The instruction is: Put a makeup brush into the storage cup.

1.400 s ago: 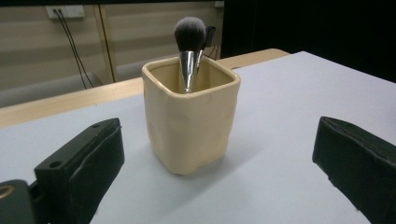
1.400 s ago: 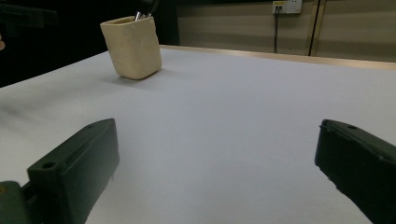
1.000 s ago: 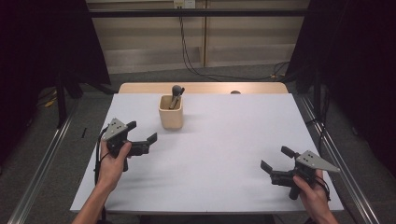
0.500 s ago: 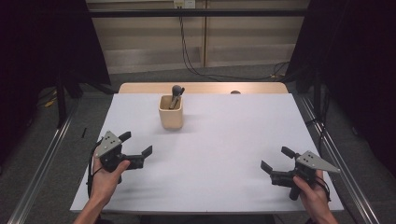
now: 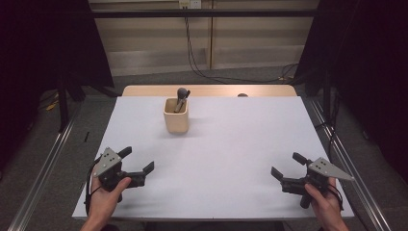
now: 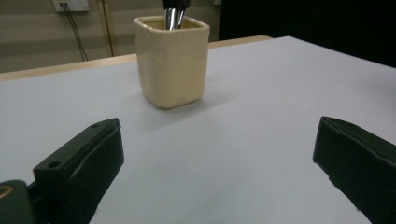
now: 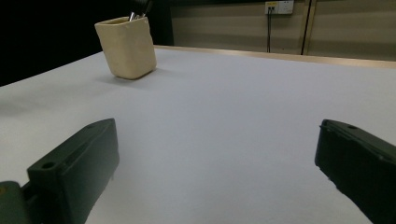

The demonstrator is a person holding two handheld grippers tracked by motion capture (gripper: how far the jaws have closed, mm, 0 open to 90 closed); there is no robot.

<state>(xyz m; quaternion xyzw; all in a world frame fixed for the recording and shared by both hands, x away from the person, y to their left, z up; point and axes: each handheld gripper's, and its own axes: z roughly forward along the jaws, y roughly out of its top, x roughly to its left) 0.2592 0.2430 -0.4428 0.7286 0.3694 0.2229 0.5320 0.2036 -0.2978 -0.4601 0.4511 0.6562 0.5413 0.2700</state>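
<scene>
Cup [image 5: 176,115], cream and square, stands far left of centre on the white table [image 5: 231,144], with dark brushes [image 5: 181,97] in it. Left gripper [image 5: 138,168] rests near the table's near left corner, jaws spread apart, empty. Right gripper [image 5: 285,172] sits near the near right corner, jaws also apart, empty.

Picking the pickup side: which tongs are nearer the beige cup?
Left. The left tongs sit at the table's near-left edge, just left of the beige cup. The right tongs sit at the near-right corner, farther across.
</scene>
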